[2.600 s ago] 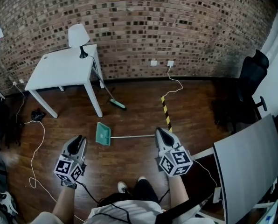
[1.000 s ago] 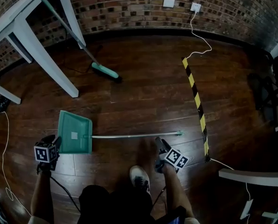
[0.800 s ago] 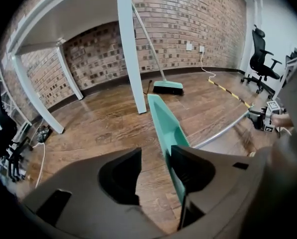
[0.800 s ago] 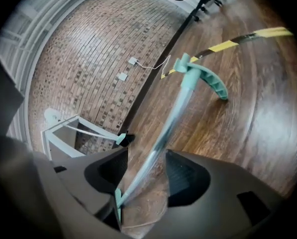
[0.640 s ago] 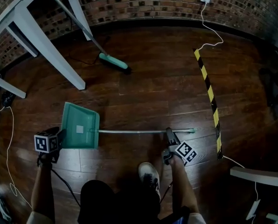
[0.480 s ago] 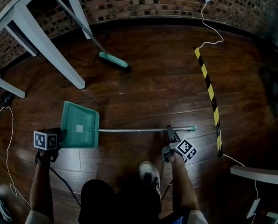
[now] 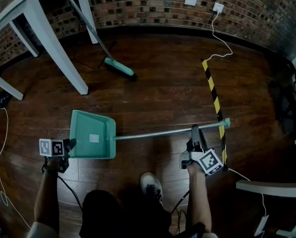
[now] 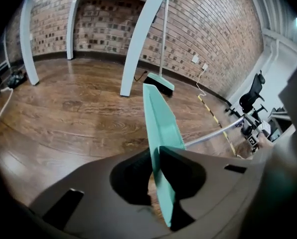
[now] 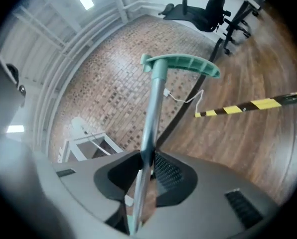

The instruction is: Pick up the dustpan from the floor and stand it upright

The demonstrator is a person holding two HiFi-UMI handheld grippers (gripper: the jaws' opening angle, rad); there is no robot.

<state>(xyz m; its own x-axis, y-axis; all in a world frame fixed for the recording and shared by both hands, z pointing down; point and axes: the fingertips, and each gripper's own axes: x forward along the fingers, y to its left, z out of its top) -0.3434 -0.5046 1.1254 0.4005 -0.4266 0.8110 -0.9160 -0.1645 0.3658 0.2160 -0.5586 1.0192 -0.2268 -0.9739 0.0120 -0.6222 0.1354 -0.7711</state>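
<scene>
Dustpan [image 7: 91, 134] edge pinched between closing jaws of left gripper [image 7: 70, 144], handle [image 7: 153, 132] clamped between closing jaws of right gripper [image 7: 194, 132], handle end seemingly raised off floor [image 7: 163, 83].

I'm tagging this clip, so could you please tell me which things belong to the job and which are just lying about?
Job: dustpan; left gripper, fingers closing on its pan; right gripper, fingers closing on its handle.
Lying about: broom, white table, striped tape, white cable.

Left gripper [image 7: 71, 144] angled down, right gripper [image 7: 194, 130] level, both jaws closing on the dustpan [image 7: 91, 133]
</scene>
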